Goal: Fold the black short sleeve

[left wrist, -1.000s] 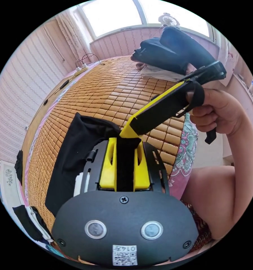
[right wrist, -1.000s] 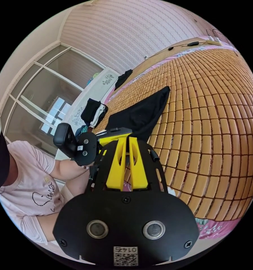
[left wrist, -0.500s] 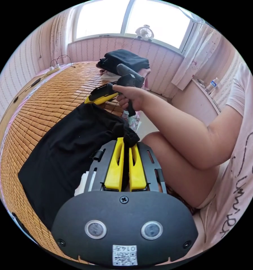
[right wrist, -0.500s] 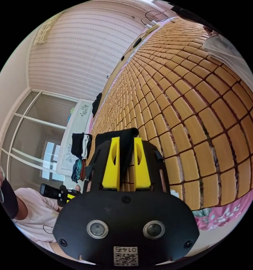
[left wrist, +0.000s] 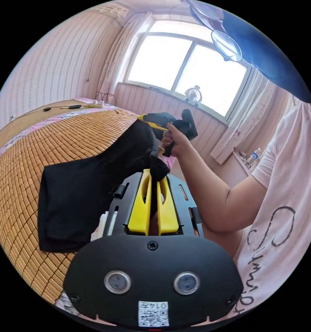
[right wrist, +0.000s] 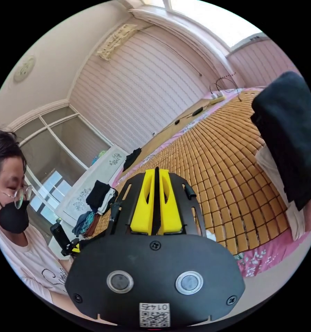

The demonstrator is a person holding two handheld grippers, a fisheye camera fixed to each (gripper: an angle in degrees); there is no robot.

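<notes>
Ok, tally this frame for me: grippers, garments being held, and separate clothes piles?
Grippers: 2, the left gripper and the right gripper
Held garments: 1, the black short sleeve
Clothes piles: 2, the folded stack and the mixed heap
Total: 5

Black shirt [left wrist: 89, 186] now lifted, stretched

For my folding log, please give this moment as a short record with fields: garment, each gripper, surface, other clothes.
garment: black short sleeve, one edge lifted, the rest lying on the mat
left gripper: jaws shut on a bunch of the black cloth
right gripper: at the raised cloth edge; its own view shows the jaws together with a thin dark strip between
surface: bamboo mat on the bed
other clothes: folded dark stack at the mat's edge
</notes>
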